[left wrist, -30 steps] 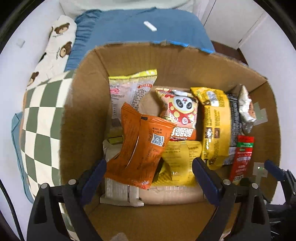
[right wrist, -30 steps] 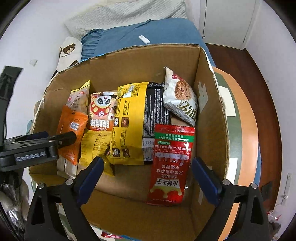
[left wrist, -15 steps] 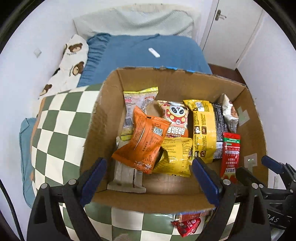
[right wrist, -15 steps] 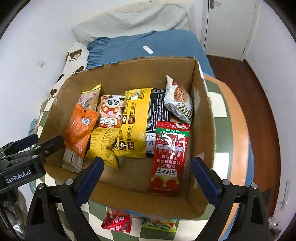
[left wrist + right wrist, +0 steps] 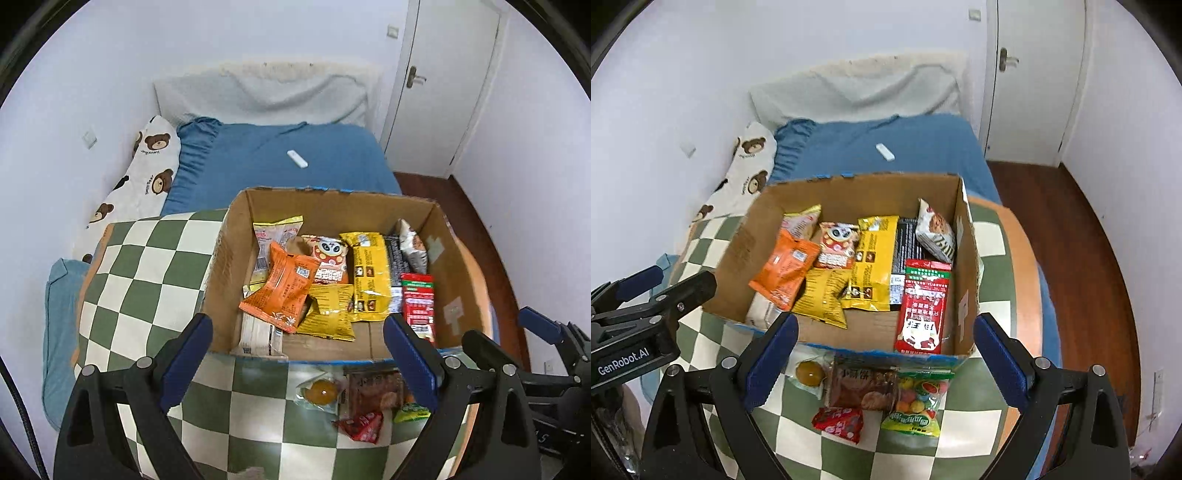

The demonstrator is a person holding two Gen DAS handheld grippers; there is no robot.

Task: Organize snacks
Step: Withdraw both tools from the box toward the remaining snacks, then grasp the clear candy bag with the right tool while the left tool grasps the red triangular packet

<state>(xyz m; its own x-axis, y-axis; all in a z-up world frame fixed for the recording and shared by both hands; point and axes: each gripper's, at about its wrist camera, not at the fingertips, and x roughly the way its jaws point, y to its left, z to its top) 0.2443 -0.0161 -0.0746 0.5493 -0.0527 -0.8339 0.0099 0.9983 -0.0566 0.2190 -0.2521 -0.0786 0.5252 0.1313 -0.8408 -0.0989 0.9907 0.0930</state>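
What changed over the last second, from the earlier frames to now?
Both grippers, left and right, pulled up and back from the cardboard box, bringing the loose snacks in front of it into view. Neither gripped anything; both stayed open. The box's packets did not shift.

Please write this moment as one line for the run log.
left gripper: open, empty | right gripper: open, empty | cardboard box: holds snacks | four snacks outside
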